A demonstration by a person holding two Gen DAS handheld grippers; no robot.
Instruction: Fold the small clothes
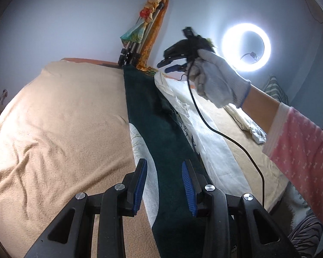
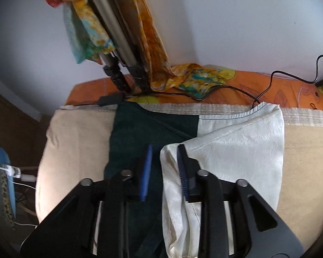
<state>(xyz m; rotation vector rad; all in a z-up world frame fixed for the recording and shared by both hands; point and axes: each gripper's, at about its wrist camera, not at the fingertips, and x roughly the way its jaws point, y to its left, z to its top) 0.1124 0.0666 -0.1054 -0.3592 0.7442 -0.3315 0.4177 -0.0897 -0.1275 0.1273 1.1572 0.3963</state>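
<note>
**Garment ran lengthwise, straight ahead of the left claw**

The garment [image 1: 168,133], dark green and cream, lay on the beige towel [image 1: 60,118], its long axis running away from the left claw [image 1: 164,190]. That claw gaped empty just over the near end. The right claw [image 2: 163,172], also open and empty, hovered higher, above the far cream half. By my judgement the left was nearer.

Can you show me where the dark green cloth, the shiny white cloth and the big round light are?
dark green cloth [image 1: 152,116]: left wrist view, middle of its long strip.
white cloth [image 2: 243,150]: right wrist view, its flat upper part.
ring light [image 1: 246,47]: left wrist view, its glowing rim.
</note>
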